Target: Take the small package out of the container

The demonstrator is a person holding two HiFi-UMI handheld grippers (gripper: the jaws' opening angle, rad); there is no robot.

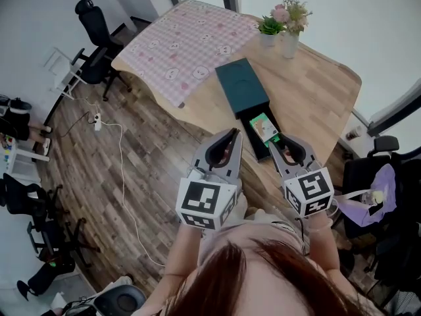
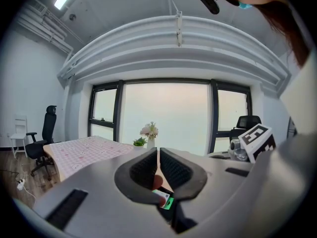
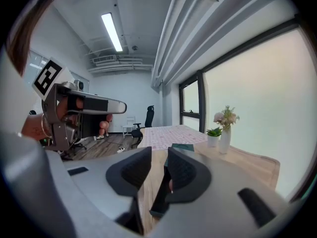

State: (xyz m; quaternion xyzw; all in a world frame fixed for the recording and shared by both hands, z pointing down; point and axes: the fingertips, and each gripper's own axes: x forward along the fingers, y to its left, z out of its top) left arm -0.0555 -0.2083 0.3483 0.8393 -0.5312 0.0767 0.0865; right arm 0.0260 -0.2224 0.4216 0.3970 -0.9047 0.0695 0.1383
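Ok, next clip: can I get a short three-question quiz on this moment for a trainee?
1. True or false: the small package lies in the open drawer of the container.
2. Whose jaws stand apart with nothing between them? A. left gripper B. right gripper
3. What stands next to the vase of flowers on the table?
Key: 1 true; 2 B; 3 a small potted plant.
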